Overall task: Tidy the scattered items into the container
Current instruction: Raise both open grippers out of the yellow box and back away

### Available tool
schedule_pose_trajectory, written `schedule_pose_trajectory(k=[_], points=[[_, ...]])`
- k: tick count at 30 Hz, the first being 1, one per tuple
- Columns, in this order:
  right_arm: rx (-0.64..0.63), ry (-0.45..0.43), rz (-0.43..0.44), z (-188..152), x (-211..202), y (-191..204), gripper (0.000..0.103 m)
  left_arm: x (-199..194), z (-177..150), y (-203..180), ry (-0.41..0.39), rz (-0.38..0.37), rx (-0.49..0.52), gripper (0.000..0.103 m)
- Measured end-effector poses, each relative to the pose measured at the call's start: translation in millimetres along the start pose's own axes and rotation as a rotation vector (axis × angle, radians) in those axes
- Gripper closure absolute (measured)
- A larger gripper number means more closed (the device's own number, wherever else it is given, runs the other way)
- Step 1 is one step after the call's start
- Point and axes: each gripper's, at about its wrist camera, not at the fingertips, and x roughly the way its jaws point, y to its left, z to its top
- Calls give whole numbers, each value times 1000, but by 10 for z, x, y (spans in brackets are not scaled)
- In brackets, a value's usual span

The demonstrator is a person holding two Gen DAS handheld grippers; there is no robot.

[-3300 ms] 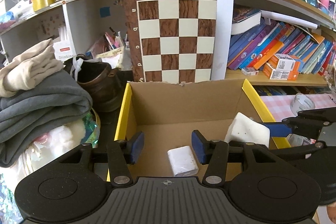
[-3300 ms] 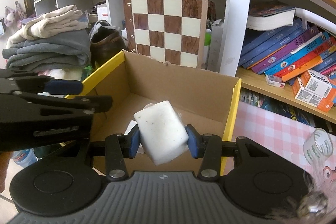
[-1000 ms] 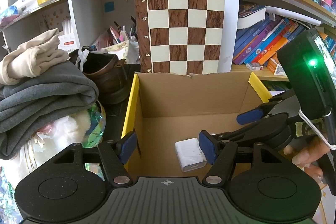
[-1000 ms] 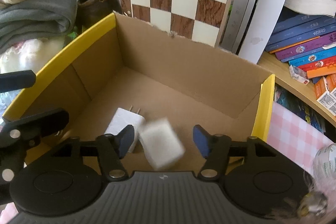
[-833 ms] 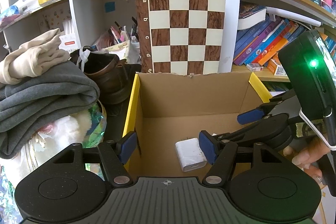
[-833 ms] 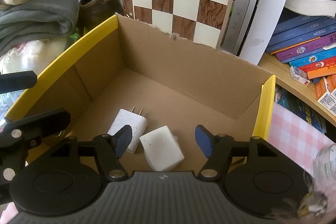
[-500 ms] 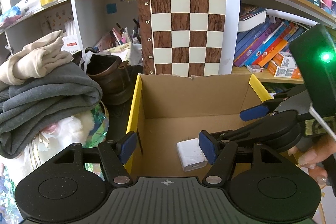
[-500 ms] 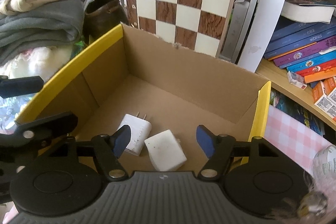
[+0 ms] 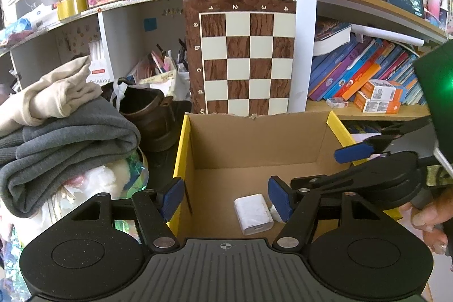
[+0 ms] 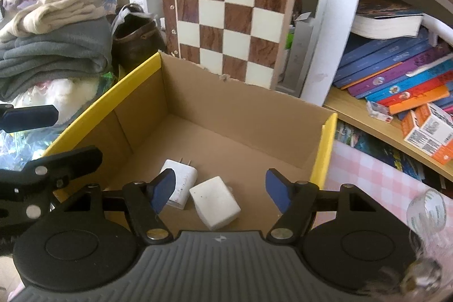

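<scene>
A cardboard box (image 9: 254, 143) (image 10: 243, 109) with yellow-edged flaps sits below a propped chessboard. On its floor lie a white plug charger (image 9: 254, 213) (image 10: 181, 183) and a white block (image 10: 214, 202) side by side, the block mostly hidden in the left wrist view. My left gripper (image 9: 226, 197) is open over the box's near left part, empty. My right gripper (image 10: 222, 190) is open above the block, nothing between its pads. It also shows in the left wrist view as the right gripper (image 9: 354, 153), held by a hand (image 9: 427, 217).
Folded grey and beige clothes (image 9: 56, 118) and a brown shoe (image 9: 153, 115) crowd the box's left side. The chessboard (image 9: 243, 58) stands behind it. Shelves of books (image 10: 402, 81) fill the right. A clear tape roll (image 10: 427, 212) lies on the pink checked cloth (image 10: 368, 174).
The right gripper opened and let go of the white block, which dropped onto the box floor beside the charger. Both grippers have since drawn back and up a little.
</scene>
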Motion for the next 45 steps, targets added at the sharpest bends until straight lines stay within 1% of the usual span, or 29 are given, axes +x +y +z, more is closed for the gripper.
schedule_pose_trajectory(k=[2,12,13,14,20,24,25,27,30,33,35,39,45], points=[[15,-13,-5,-30,-68,-15,31,-24,-1,5,-4,-1,-2,36],[25,-74,-57,-196,-378,-39,31,-101,-43,-1,-12,-16,-10,35],[27,-79,-61,-216,-405,-43,31,-111,-50,-4,-13,-17,-9,33],[30,-82,-65,-235,-430,-47,31,-120,-57,-7,-15,-17,-8,27],[67,-93,-86,-335,-539,-83,30,-162,-90,-25,-18,-23,-9,25],[89,-102,-103,-387,-605,-100,29,-196,-114,-59,-25,-7,0,14],[91,-105,-107,-400,-624,-100,27,-207,-120,-69,-29,0,3,13],[91,-113,-113,-430,-666,-90,23,-225,-125,-80,-37,18,9,7],[89,-124,-116,-478,-727,-62,17,-239,-130,-88,-36,41,16,4],[96,-138,-125,-528,-780,-37,9,-241,-145,-85,-25,57,18,3],[106,-150,-133,-565,-812,-21,1,-245,-162,-79,-17,63,15,2],[119,-158,-147,-640,-857,-4,0,-277,-200,-78,-6,59,10,2],[148,-141,-158,-780,-894,1,0,-331,-253,-82,8,51,2,2]])
